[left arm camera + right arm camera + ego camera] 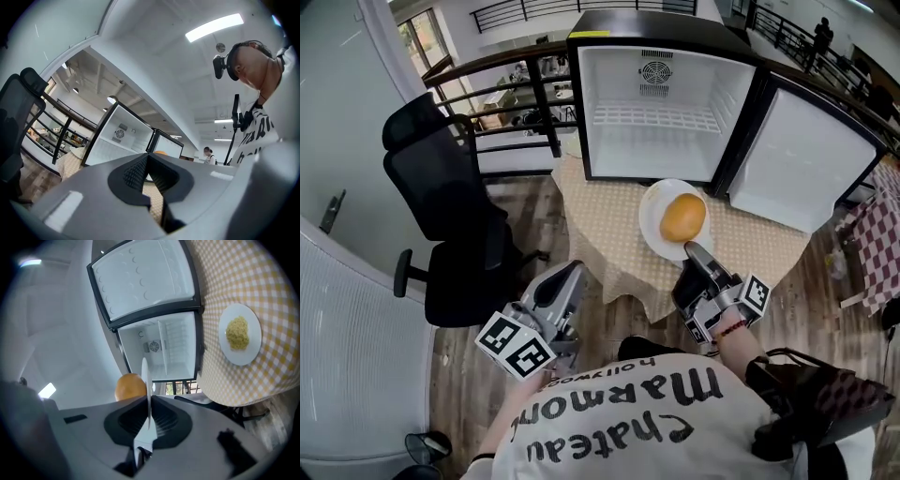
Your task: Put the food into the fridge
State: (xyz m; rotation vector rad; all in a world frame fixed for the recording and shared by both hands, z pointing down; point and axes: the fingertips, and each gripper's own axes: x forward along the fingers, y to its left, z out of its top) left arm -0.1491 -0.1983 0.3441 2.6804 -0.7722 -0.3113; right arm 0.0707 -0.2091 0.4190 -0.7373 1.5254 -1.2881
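A white plate (652, 223) carrying a round orange bun (682, 217) hangs over the checked tablecloth (614, 248) in front of the open, empty fridge (656, 103). My right gripper (694, 251) is shut on the plate's near rim. In the right gripper view the plate (146, 380) shows edge-on between the jaws of the right gripper (149, 416), with the bun (130, 386) to its left. A second white plate with noodles (239, 333) lies on the cloth. My left gripper (570, 274) hangs low at the left, shut and empty; in its own view the left gripper (147, 161) points toward the fridge (119, 136).
The fridge door (806, 159) stands swung open to the right. A black office chair (441, 216) is left of the table, with a dark railing (516, 94) behind it. A checked cloth (877, 239) sits at the far right.
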